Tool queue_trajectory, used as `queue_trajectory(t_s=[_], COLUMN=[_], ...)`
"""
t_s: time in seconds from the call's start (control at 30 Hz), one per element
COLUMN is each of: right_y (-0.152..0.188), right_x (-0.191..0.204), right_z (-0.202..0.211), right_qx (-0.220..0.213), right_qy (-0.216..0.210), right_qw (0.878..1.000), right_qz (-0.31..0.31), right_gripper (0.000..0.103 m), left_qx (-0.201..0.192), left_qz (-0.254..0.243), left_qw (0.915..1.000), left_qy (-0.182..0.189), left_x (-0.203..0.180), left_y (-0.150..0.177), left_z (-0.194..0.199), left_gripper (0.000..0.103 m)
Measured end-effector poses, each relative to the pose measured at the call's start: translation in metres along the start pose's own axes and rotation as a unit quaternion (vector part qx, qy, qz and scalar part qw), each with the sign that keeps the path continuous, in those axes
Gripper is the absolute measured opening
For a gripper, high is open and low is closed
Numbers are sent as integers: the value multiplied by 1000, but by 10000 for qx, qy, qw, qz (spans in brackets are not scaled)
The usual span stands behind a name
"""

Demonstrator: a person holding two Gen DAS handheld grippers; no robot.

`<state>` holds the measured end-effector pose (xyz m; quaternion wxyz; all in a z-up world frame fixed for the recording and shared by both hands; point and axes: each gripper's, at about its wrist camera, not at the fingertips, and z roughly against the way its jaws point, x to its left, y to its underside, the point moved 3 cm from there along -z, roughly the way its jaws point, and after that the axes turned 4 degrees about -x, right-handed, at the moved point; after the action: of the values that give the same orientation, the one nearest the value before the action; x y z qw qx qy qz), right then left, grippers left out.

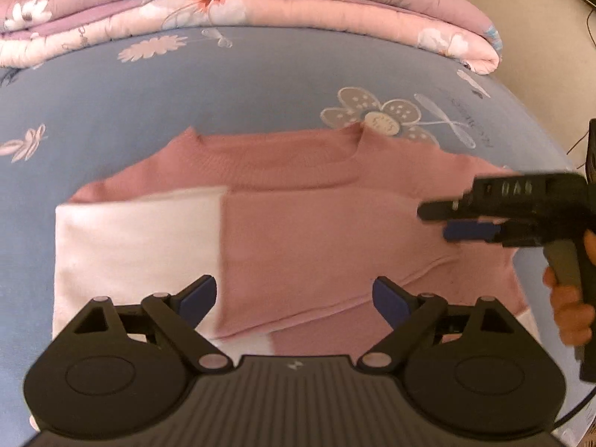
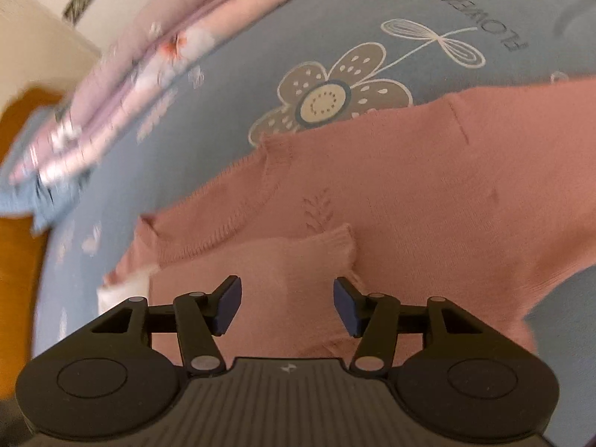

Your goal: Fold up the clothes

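Left wrist view: a pink sweater [image 1: 298, 201] lies on the blue flowered bed sheet [image 1: 186, 85], a folded quilt [image 1: 223, 11] behind; left tongs [image 1: 294, 296] wide, empty. Right wrist view: right tongs [image 2: 287, 305] parted, empty, above a sleeve cuff [image 2: 335, 242].

One garment: a pink knit sweater [image 1: 316, 231] with a pale, near-white lower section [image 1: 138, 246]. It lies flat on the bed, neckline towards the folded quilt. One sleeve is folded across the body, its ribbed cuff [image 2: 335, 242] lying on the chest beside a small leaf motif.
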<state>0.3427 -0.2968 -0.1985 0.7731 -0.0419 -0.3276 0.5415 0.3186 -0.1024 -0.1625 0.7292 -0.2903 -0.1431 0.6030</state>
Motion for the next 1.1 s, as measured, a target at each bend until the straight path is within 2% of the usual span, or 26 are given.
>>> queue_trajectory(t_s=[0.1,0.2,0.43,0.63,0.87,0.93,1.1], right_y=[-8,-17,-33,-37,-38,-35,-31], right_x=[-5,-16,-61,-127,-207,-227,-269], right_z=[15,33,67,96,134,143,165], right_qx=[282,369,351,187,-82,-183,-547], right_qy=[192,244,249,484,939,1009,824], right_qw=[9991,9985,9989,9982,9917,9896,9836], right_qz=[255,309,203,-297,-878,-1011,-1507], right_gripper=[60,61,61,61,63,66,69], left_qx=[1,98,271,617,860,881,933], left_qz=[-29,-87,-506,-764,-966,-994,-1126], left_qw=[9998,9995,9980,9945,9914,9911,9893], left_qy=[-181,-285,-265,-371,-217,-130,1], left_x=[-28,-58,-127,-176,-221,-229,-249], left_y=[-11,-20,-32,-34,-32,-32,-31], left_z=[3,1,-14,-41,-65,-68,-79], left_gripper=[91,91,91,91,91,91,91])
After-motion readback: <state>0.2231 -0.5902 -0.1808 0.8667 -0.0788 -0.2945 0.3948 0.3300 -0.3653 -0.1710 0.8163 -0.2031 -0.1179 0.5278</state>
